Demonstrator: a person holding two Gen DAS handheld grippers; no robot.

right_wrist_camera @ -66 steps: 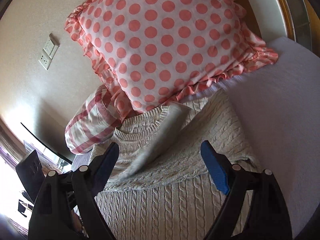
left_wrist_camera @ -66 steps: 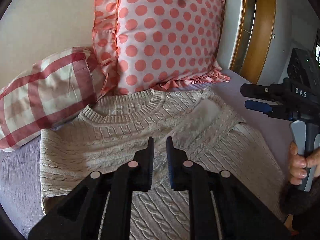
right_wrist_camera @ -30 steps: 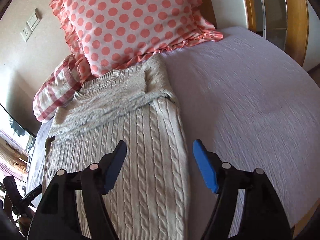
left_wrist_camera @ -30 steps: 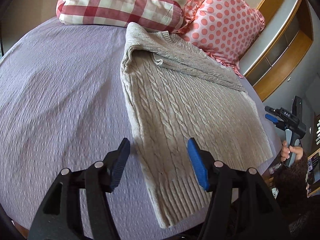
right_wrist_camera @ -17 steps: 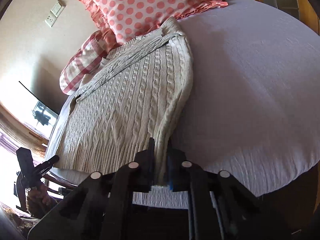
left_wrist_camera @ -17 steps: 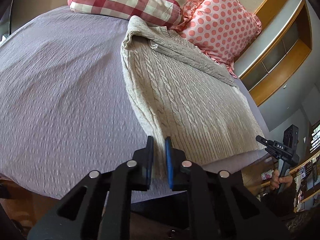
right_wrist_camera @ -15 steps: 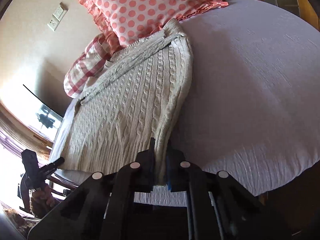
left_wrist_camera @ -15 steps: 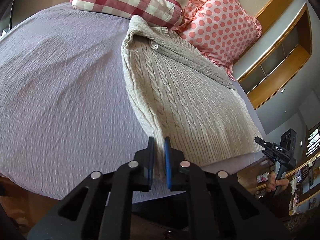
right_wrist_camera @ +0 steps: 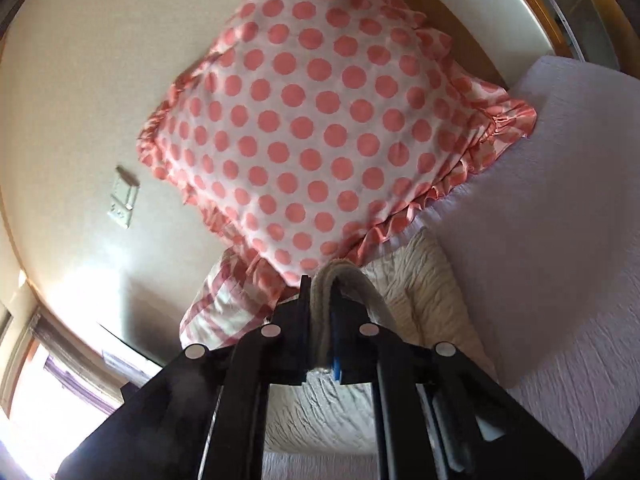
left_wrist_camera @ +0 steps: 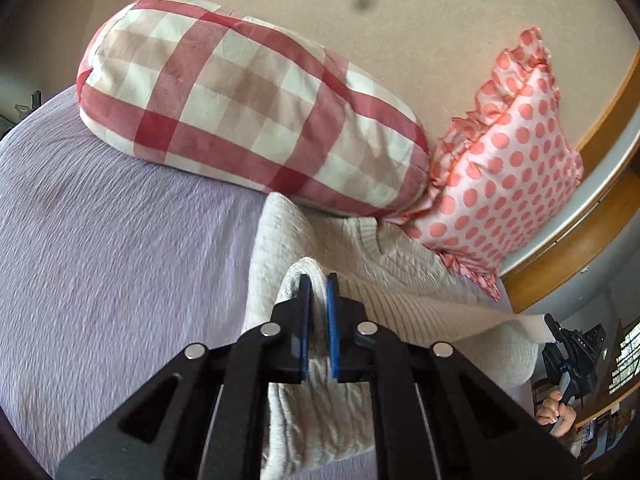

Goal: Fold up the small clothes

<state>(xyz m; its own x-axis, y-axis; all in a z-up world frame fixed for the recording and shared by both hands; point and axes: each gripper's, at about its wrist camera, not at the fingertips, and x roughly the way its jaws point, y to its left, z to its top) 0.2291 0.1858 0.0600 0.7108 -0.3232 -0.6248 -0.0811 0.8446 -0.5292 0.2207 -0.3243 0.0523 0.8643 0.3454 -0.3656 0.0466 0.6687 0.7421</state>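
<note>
A cream cable-knit sweater (left_wrist_camera: 400,280) lies on the lilac bed, its collar end by the pillows. My left gripper (left_wrist_camera: 316,280) is shut on the sweater's ribbed hem, which is lifted and carried over the body toward the collar. My right gripper (right_wrist_camera: 320,282) is shut on the hem's other corner (right_wrist_camera: 340,276), held up near the dotted pillow. The sweater's lower layer shows in the right wrist view (right_wrist_camera: 416,300). The right gripper also shows at the left wrist view's right edge (left_wrist_camera: 572,356).
A red-checked pillow (left_wrist_camera: 240,108) and a pink polka-dot pillow (right_wrist_camera: 320,132) lean on the beige wall behind the sweater. The lilac bedspread (left_wrist_camera: 100,260) spreads to the left and to the right (right_wrist_camera: 560,220). A wooden frame (left_wrist_camera: 600,216) stands at far right.
Both grippers closed on the hem at the bed's near edge, then lifted it and carried it forward over the sweater toward the pillows.
</note>
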